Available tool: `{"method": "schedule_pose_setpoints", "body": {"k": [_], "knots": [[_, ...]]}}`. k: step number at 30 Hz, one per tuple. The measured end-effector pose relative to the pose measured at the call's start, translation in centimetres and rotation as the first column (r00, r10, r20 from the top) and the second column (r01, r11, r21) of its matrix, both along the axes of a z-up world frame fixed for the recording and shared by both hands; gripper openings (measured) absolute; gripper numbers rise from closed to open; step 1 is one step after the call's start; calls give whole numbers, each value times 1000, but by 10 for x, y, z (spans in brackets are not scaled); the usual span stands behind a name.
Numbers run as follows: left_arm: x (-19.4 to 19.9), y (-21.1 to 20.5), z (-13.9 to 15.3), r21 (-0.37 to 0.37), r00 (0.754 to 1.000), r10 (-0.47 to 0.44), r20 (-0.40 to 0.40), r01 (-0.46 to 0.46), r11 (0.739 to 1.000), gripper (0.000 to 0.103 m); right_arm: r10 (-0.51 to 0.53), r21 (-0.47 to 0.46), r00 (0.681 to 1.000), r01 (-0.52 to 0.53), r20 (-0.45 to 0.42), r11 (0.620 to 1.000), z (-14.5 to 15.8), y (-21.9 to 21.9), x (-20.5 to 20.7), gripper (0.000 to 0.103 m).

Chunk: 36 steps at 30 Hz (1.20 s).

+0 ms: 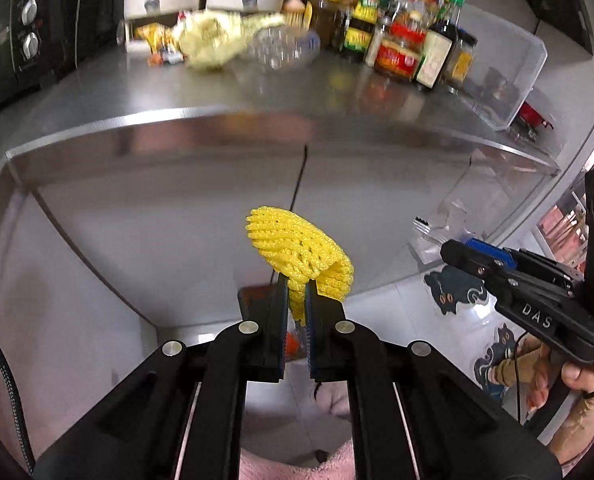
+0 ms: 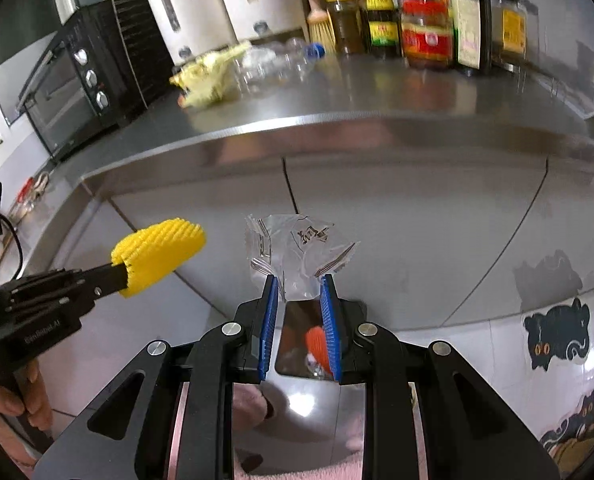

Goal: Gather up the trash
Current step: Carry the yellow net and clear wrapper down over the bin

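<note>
Carrying trash below the desk [image 2: 337,92] edge, the left gripper [image 1: 295,292] clamps a yellow foam net [image 1: 293,246] and the right gripper [image 2: 297,284] pinches a clear wrapper [image 2: 297,248], while a crumpled yellow bag [image 2: 209,76] and plastic bottle [image 2: 281,60] remain on that desk.

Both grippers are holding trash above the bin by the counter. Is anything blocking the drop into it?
Nothing visible blocks it. The yellow foam net in the left gripper and clear wrapper in the right gripper hang over the open bin.
</note>
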State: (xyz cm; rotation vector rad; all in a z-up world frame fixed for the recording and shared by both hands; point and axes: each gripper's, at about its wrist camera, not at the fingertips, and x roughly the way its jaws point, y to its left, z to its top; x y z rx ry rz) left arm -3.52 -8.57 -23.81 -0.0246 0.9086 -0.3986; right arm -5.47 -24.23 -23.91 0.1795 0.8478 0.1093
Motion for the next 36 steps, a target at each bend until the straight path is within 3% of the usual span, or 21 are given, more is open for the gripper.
{"method": "schedule_pose_setpoints", "body": {"k": [8, 19, 36], "knots": [[15, -10, -60, -2, 997, -19, -73, 19, 1000, 6, -17, 25, 996, 19, -91, 1000, -56, -10, 16, 23], [44, -14, -121, -4, 988, -44, -147, 44, 999, 6, -27, 40, 980, 35, -196, 999, -117, -12, 50, 23], [85, -28, -213, 30, 956, -46, -290, 57, 998, 6, -41, 89, 930, 79, -364, 993, -205, -15, 100, 23]]}}
